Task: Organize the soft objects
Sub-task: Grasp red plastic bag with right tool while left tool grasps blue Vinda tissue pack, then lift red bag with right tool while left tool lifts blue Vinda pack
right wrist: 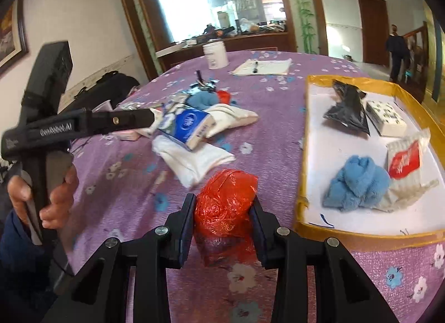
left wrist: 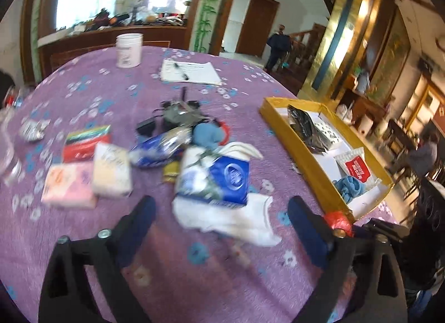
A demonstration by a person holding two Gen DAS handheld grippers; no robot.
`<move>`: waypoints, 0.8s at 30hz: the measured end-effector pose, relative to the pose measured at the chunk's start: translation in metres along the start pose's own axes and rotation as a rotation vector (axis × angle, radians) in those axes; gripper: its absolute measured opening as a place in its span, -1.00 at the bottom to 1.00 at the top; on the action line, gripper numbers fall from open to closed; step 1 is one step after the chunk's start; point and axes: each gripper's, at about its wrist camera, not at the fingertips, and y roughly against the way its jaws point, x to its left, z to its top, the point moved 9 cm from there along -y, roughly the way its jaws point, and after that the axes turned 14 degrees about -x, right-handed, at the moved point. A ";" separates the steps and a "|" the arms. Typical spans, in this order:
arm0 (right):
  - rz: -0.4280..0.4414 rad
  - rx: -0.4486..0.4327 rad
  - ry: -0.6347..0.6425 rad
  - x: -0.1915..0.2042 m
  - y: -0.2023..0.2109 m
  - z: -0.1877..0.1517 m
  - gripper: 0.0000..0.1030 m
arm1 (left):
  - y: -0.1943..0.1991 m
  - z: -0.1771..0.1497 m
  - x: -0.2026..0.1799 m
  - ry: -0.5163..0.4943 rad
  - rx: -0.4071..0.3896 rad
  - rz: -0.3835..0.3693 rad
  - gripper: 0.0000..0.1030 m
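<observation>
Left wrist view: the left claw (left wrist: 221, 218) stands wide apart, empty, over the purple surface (left wrist: 83, 239). A blue tissue pack (left wrist: 219, 177) on white cloth (left wrist: 239, 218) lies just ahead — a careless closure could snag the cloth with it.

Right wrist view: the right claw (right wrist: 222, 213) is clamped on a crumpled red plastic bag (right wrist: 226, 200), beside the yellow-rimmed tray (right wrist: 301, 161). Slippery film may slide free, or catch the rim during transfer.
</observation>
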 end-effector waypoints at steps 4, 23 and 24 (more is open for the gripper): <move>0.029 -0.015 -0.027 -0.003 0.002 0.002 -0.22 | -0.026 0.000 -0.005 -0.063 0.043 0.054 0.86; 0.046 -0.020 -0.044 -0.004 0.001 -0.002 -0.22 | -0.029 -0.018 -0.005 -0.119 0.026 0.124 0.42; 0.045 -0.021 -0.044 -0.004 0.001 -0.002 -0.22 | -0.025 -0.019 -0.007 -0.112 0.016 0.114 0.42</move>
